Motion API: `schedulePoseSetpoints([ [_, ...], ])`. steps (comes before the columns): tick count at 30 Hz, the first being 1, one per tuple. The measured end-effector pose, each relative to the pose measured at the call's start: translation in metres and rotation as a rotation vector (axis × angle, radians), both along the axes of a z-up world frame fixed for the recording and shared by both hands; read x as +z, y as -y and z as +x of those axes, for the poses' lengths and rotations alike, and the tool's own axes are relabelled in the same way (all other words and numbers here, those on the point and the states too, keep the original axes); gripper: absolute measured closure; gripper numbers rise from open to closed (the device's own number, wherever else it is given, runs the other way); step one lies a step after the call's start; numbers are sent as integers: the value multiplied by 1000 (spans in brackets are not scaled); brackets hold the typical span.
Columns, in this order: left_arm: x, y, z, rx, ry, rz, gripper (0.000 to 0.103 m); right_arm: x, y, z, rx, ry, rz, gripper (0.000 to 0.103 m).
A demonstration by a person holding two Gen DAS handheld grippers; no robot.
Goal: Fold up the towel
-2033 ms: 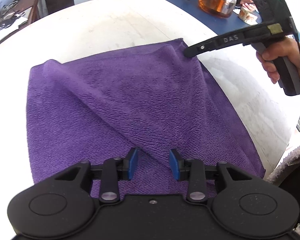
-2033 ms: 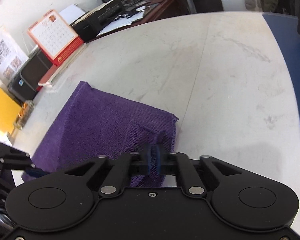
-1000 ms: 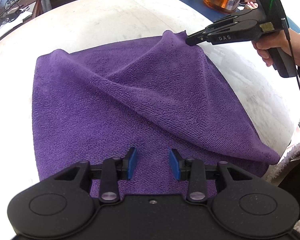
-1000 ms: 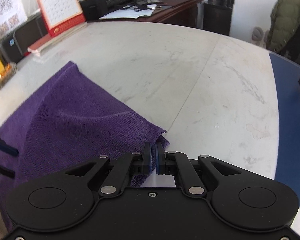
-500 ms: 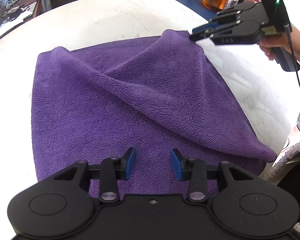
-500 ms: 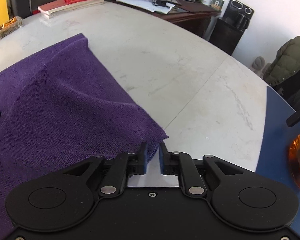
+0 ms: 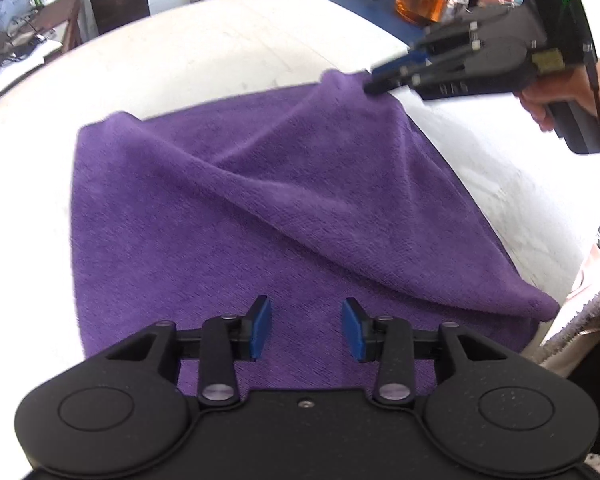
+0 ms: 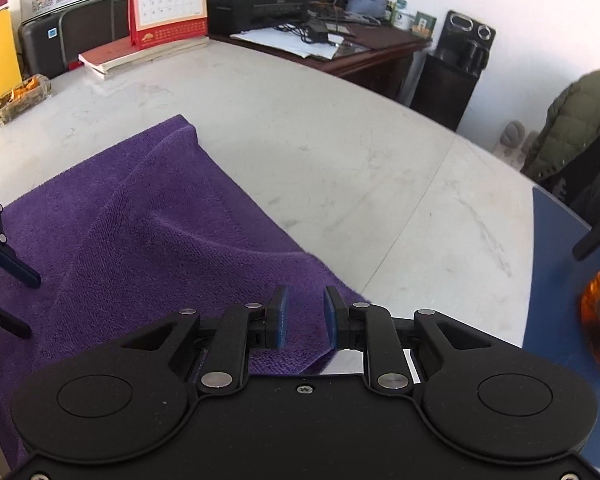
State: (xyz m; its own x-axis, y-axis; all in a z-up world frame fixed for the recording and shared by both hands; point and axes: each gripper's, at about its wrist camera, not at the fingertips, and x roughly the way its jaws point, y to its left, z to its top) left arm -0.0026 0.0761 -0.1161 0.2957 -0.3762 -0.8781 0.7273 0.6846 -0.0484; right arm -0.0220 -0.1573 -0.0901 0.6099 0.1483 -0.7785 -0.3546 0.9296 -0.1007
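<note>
A purple towel [image 7: 260,208] lies on the white marble table [image 7: 220,52], its top layer rumpled into a diagonal ridge. My left gripper [image 7: 306,328] hovers open over the towel's near edge with nothing between its blue pads. At the far right corner of the towel is my right gripper [image 7: 374,80], held by a hand. In the right wrist view, the right gripper [image 8: 305,316] has its jaws opening. The towel [image 8: 140,240] corner lies slack between them, and the pads stand off the cloth. The left gripper's fingers [image 8: 8,264] show at the left edge.
A glass teapot of amber tea [image 7: 424,0] stands on a blue mat [image 7: 364,4] beyond the right gripper. A desk calendar [image 8: 166,0], books and a glass dish [image 8: 20,98] line the far side. The table edge and a fleece sleeve [image 7: 588,320] are at the near right.
The right gripper's jaws, shut on the towel's far right corner a second ago, have parted, and the gripper has rolled and shifted slightly. The left gripper has stayed put, open.
</note>
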Motion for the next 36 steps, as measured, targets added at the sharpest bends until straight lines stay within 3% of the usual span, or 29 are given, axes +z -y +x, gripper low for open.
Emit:
schedulePoseSetpoints([
  [4, -5, 0, 13, 3, 24, 29, 66, -18, -2, 6, 9, -60, -10, 84],
  [11, -3, -13, 10, -42, 5, 88, 64, -19, 1, 11, -2, -84, -3, 76],
  [29, 5, -84, -10, 75, -48, 154, 61, -17, 5, 22, 64, -100, -43, 64],
  [36, 13, -85, -12, 92, -24, 207, 62, -18, 6, 22, 71, -93, -29, 64],
])
